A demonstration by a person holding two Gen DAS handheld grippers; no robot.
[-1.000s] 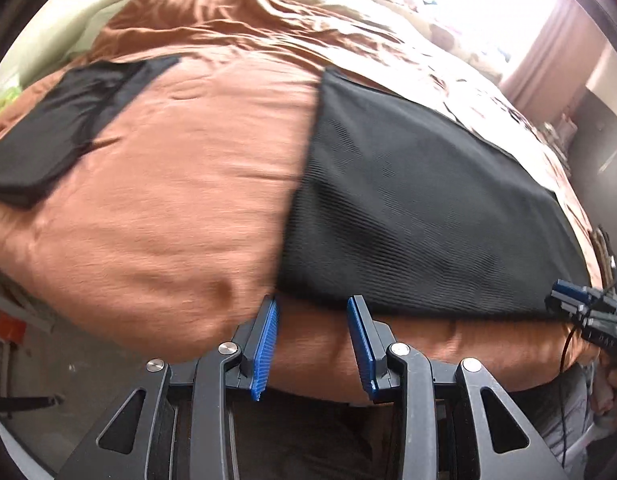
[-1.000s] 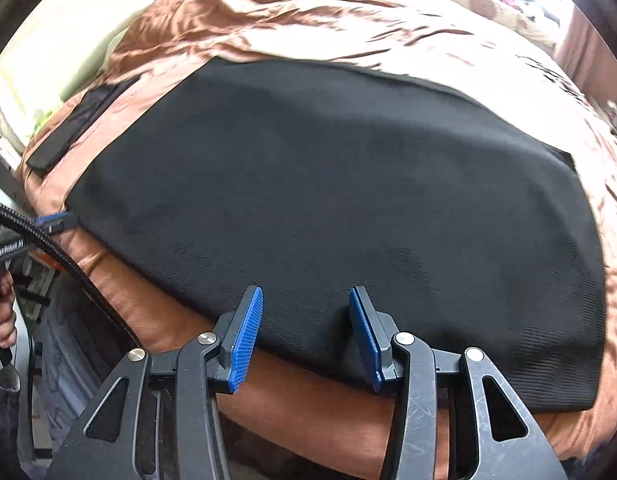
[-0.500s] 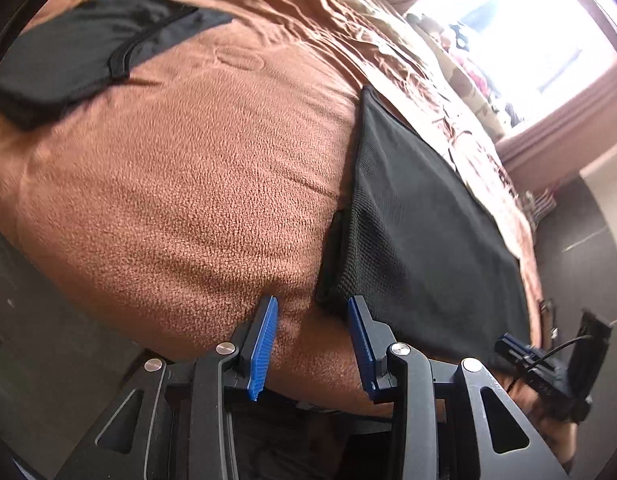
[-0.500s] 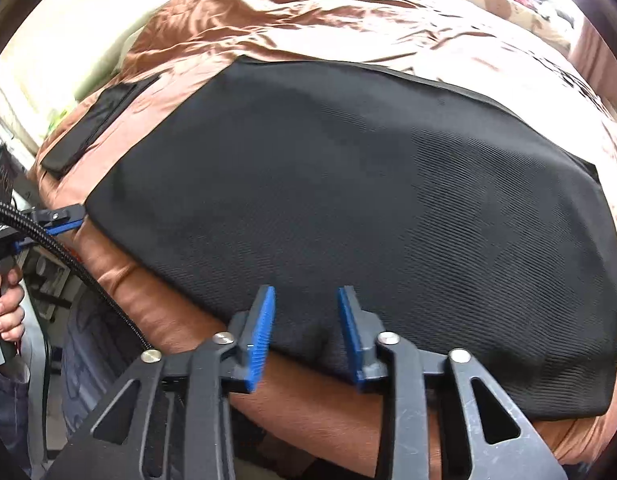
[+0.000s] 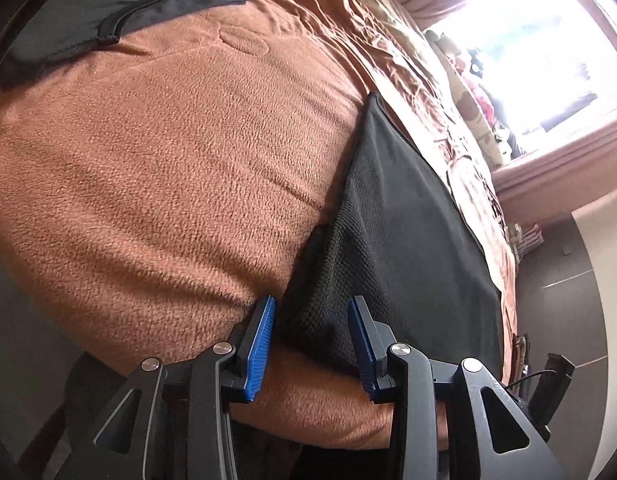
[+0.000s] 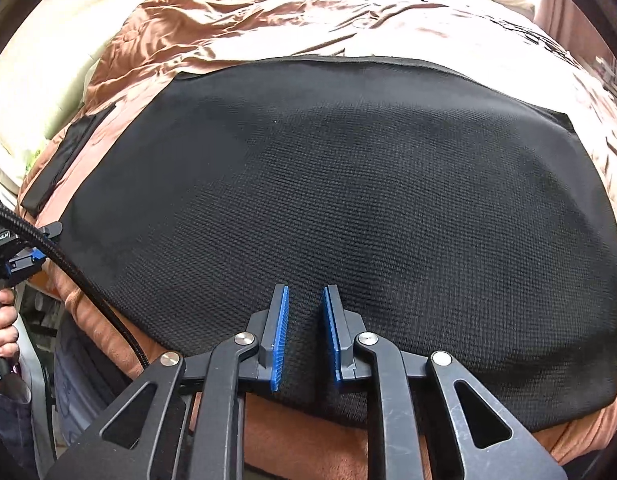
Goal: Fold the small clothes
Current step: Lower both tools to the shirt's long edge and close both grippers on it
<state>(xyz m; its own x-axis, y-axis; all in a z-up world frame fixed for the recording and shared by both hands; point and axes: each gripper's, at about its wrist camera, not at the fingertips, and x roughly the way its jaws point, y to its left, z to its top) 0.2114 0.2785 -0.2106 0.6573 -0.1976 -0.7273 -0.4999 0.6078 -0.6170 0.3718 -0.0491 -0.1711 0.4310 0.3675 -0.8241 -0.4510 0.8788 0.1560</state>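
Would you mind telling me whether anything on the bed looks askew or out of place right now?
Nothing stands out. The black garment lies flat and smooth on the brown blanket, edges unrumpled. A second black garment lies apart at the far left. Both the left gripper and right gripper straddle the flat garment's near edge.

The right hand-held gripper [image 6: 304,332] has its blue pads narrowly parted over the near edge of a black garment [image 6: 348,200] spread flat on the bed [image 6: 268,20].

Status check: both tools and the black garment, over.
Left tool open, straddling black garment near corner. Right tool narrowed on near hem, grip unconfirmed. Garment flat on brown blanket. Nothing in the way.
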